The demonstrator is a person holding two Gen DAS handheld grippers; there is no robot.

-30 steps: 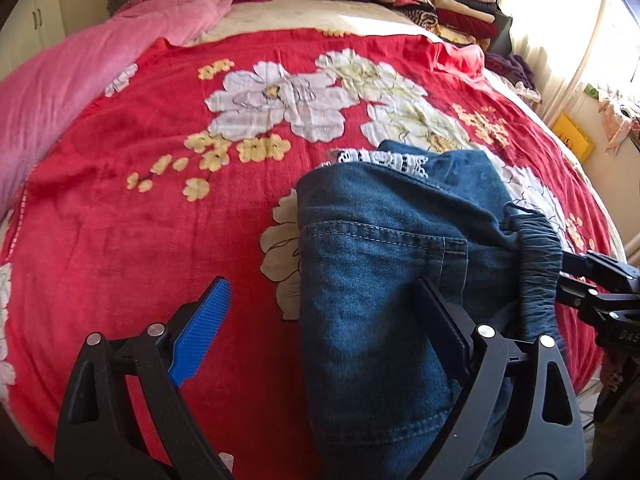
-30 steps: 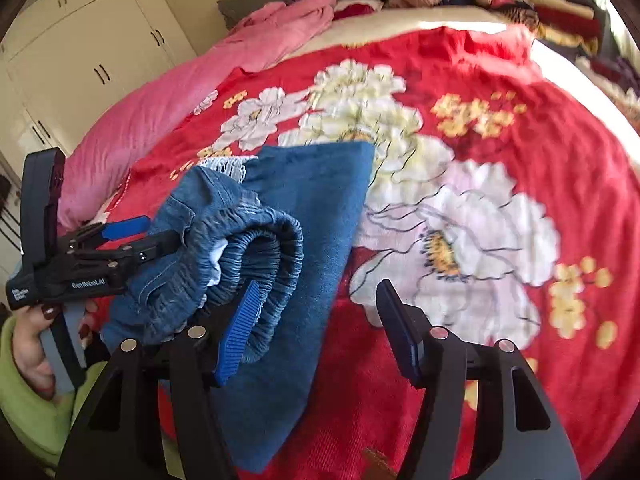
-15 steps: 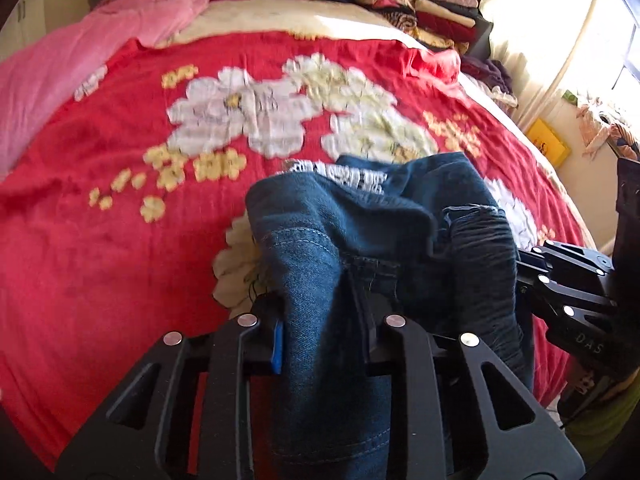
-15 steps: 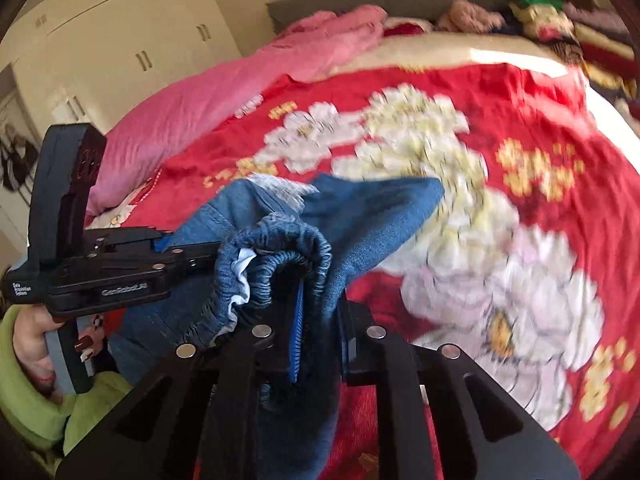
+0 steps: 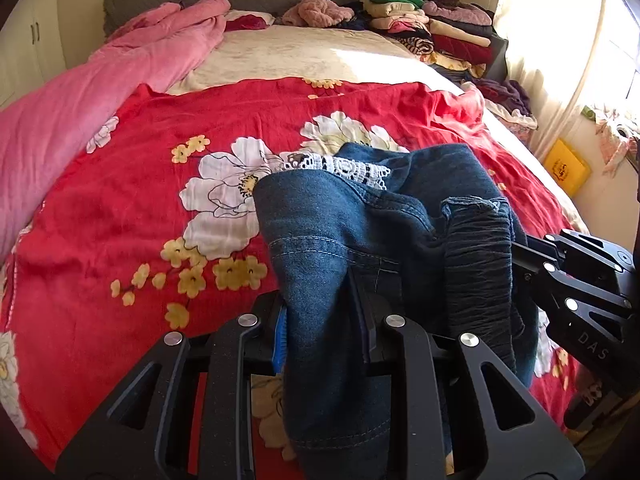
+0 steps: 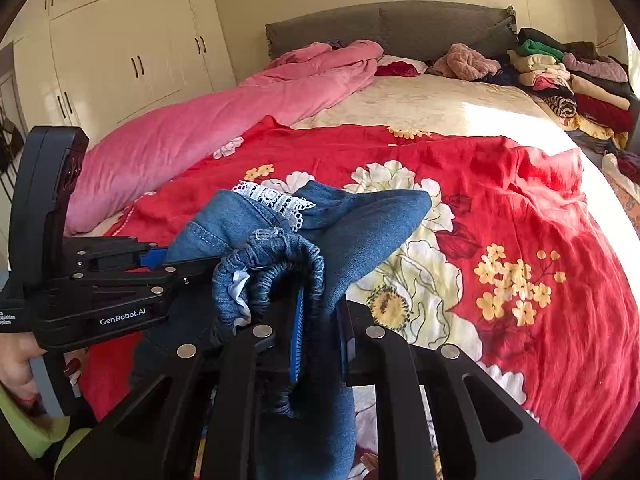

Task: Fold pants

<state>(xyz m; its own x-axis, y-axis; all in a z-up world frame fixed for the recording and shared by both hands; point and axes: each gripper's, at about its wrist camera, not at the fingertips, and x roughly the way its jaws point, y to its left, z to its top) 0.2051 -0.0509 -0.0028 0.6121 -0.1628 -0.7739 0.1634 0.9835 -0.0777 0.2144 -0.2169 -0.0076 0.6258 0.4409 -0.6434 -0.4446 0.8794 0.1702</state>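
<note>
Blue denim pants [image 5: 332,248] with a white lace trim [image 5: 344,166] hang bunched above a red floral blanket [image 5: 120,216]. My left gripper [image 5: 322,332] is shut on the denim at the left side of the waist. My right gripper [image 6: 320,332] is shut on the elastic waistband [image 6: 276,256] at the other side. Each gripper shows in the other's view: the right one [image 5: 576,280] at the right, the left one [image 6: 100,280] at the left. The pants [image 6: 360,216] droop between them and below.
A pink duvet [image 5: 80,92] lies along the bed's left side. Stacks of folded clothes [image 5: 432,28] sit at the far right by the grey headboard [image 6: 400,28]. White wardrobes [image 6: 120,52] stand left. A yellow box [image 5: 566,166] lies on the floor at right.
Both grippers went from open around the pants to shut on them, then lifted the waist off the blanket. The pants are now bunched and raised higher.
</note>
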